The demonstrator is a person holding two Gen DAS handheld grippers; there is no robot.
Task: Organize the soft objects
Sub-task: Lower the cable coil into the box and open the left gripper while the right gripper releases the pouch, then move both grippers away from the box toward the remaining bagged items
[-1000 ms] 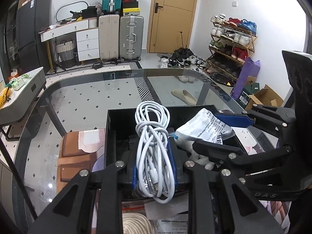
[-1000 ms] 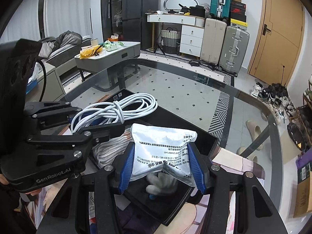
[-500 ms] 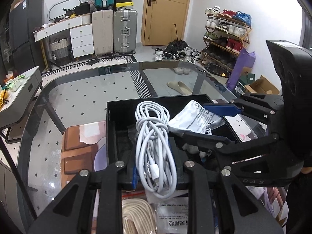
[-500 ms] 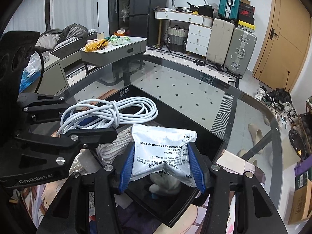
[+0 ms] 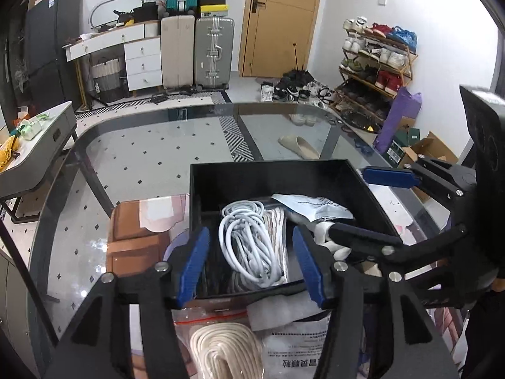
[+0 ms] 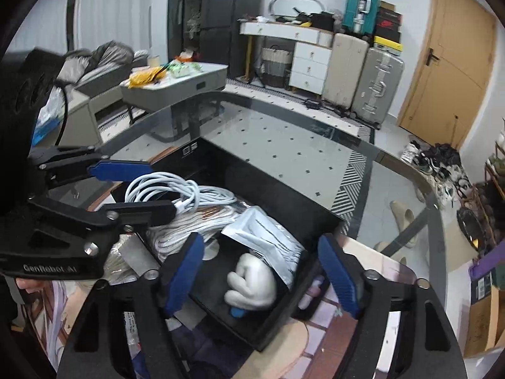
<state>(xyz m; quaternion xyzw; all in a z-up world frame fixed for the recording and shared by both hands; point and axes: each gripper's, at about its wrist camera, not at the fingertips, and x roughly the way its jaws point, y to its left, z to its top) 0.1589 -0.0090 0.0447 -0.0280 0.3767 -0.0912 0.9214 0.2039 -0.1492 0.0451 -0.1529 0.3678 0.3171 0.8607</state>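
Note:
A black open box stands on the glass table. A coil of white cable lies in it on a cream rope bundle. My left gripper hovers over the coil, its jaws opening and its blue pads clear of the cable. Beside the cable in the box rests a silver printed pouch, half over a white soft lump. My right gripper hangs above them, jaws opening, with nothing pressed between the pads. Each gripper shows in the other's view: the right gripper and the left gripper.
In front of the box lie a bagged coil of cream rope and a printed white packet. A brown mat sits left of the box. The glass table extends beyond, with its curved edge far off.
Both grippers have opened. The white cable has dropped from the left jaws into the box, and the silver pouch has fallen from the right jaws into the box.

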